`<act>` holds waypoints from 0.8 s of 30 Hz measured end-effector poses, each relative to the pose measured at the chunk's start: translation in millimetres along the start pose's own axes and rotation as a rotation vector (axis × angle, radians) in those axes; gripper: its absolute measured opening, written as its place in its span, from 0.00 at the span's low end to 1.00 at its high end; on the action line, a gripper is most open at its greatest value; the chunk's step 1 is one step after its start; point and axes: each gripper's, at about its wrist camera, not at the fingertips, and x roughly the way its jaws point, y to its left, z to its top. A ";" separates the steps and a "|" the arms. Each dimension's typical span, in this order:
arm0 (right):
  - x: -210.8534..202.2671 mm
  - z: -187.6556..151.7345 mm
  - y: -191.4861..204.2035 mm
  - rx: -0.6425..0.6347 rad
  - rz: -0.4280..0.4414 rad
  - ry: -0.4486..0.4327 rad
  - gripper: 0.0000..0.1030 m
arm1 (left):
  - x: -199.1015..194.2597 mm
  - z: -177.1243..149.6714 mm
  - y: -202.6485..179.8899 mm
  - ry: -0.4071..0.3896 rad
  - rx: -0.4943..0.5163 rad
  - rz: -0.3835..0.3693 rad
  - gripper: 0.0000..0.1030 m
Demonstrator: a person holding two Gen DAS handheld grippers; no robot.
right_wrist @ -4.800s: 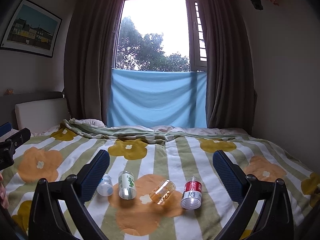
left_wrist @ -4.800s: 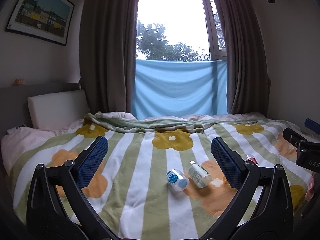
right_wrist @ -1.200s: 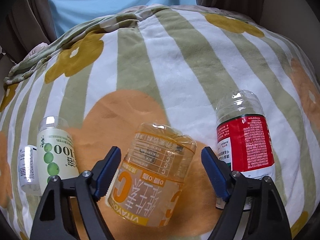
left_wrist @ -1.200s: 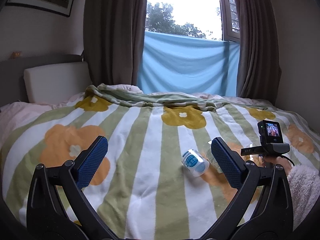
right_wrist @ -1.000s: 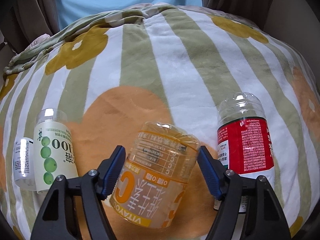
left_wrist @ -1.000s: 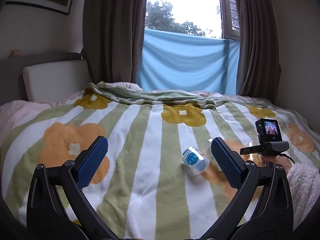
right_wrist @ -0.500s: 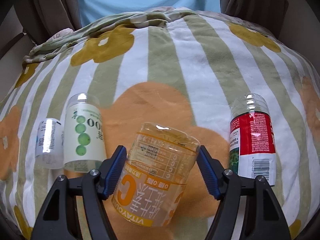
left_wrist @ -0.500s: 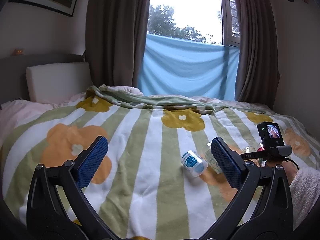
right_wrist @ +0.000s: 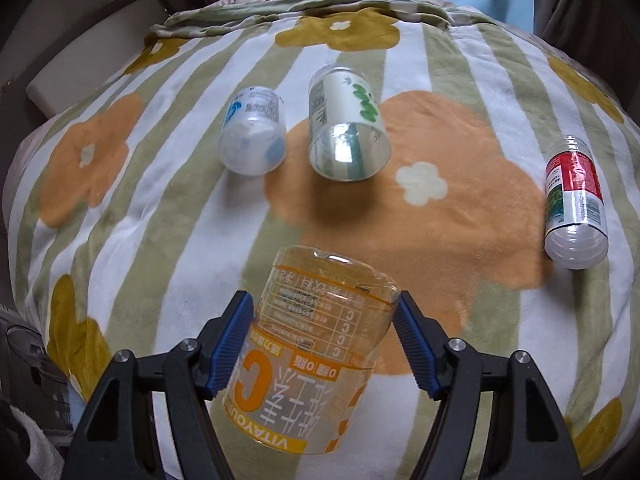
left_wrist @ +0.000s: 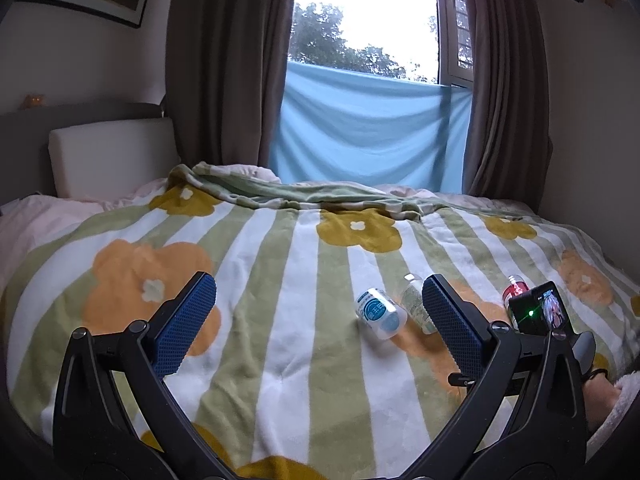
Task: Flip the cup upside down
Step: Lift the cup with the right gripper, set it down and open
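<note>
Cup (right_wrist: 316, 356), the clear orange "VITAYOU C" one, sat clamped between the blue pads of the right claw (right_wrist: 326, 338), lifted above the striped flower blanket (right_wrist: 460, 216), nearer the camera than the green-labelled cup (right_wrist: 346, 136). The grasp-and-lift step looked done; next, the wrist would need to roll until the mouth faced the blanket. The left claw (left_wrist: 318, 322) hung wide open, holding nothing.

Left wrist cam sits low, looking level across the bed (left_wrist: 280, 360) toward the window (left_wrist: 372, 20). Right wrist cam is close, tilted down. Both catch the blue bottle (left_wrist: 378, 314) (right_wrist: 253, 138).
</note>
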 end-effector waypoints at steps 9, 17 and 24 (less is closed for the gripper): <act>24.4 -10.4 -5.6 0.026 0.005 0.061 0.66 | 2.6 -5.6 3.0 0.056 0.012 0.010 1.00; 11.7 -17.5 -2.8 -0.001 0.056 0.006 1.00 | 9.4 0.3 -8.9 0.104 0.042 -0.014 1.00; -58.3 -33.7 -10.9 -0.105 0.019 -0.164 1.00 | 27.9 29.5 -44.3 0.169 0.118 -0.098 1.00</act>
